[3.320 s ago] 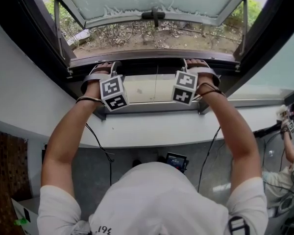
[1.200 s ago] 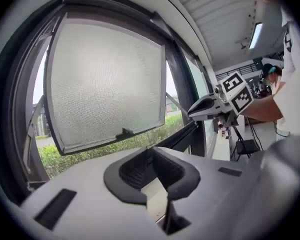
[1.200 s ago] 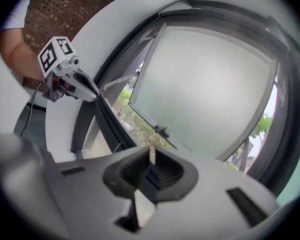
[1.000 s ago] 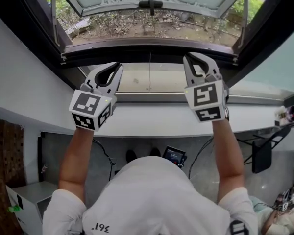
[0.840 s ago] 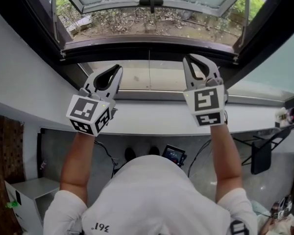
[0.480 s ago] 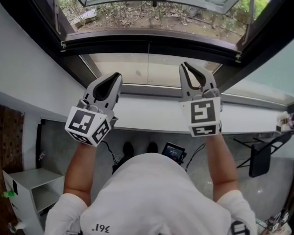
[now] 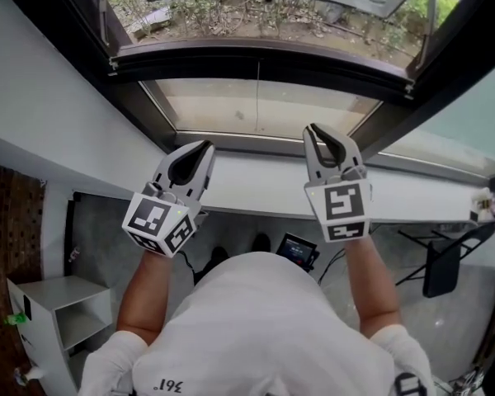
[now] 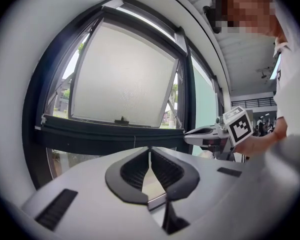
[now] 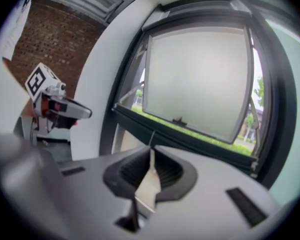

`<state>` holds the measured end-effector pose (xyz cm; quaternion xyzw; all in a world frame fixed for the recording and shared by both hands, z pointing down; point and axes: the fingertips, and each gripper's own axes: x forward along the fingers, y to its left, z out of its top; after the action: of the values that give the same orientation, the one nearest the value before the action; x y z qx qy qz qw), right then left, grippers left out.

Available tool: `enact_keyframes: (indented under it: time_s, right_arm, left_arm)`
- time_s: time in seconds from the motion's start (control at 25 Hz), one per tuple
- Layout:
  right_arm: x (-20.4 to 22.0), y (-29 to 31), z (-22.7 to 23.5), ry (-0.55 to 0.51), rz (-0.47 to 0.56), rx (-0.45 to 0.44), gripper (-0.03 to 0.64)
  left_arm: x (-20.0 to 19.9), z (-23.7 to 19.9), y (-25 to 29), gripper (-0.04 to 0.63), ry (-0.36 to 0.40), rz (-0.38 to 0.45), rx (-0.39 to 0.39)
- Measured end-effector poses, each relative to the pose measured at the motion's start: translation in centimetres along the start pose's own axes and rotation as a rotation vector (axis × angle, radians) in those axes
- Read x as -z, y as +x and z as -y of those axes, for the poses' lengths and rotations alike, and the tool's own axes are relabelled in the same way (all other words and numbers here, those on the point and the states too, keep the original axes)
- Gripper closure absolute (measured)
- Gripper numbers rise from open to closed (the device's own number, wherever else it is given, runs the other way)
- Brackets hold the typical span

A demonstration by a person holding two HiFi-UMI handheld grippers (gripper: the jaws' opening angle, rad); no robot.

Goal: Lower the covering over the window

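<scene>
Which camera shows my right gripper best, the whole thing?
The head view: the right gripper shows whole from above, marker cube included, jaws together. The left gripper view catches it side-on and small. The right gripper view shows only its own shut jaws, close up.

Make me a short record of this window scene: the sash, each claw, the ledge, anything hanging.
window sash: frosted, tilted open outward
thin cord: hangs from the dark frame bar, untouched
left claw: shut, has just been closing, nothing between its jaws
right claw: shut, empty
white ledge: below the window, both claws over it
</scene>
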<state>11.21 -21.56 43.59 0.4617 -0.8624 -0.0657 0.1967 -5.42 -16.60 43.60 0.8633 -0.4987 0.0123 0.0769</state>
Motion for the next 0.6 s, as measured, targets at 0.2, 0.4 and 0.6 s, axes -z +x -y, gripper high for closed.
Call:
enact_keyframes:
  time_s: [0.2, 0.4, 0.6]
  right_arm:
    - [0.9, -1.0, -1.9, 0.040, -0.014, 0.024, 0.578]
    - [1.6, -2.1, -4.3, 0.083, -0.033, 0.056, 0.578]
    - [2.9, -3.5, -7.1, 0.127, -0.076, 0.059, 0.581]
  left_arm:
    - [1.7, 0.2, -1.8, 0.568, -0.012, -0.032, 0.041]
    - [3.7, 0.0, -4.1, 0.568, -0.028, -0.078, 0.079]
    - [5.0, 0.5, -6.2, 0.568, -0.047, -0.099, 0.117]
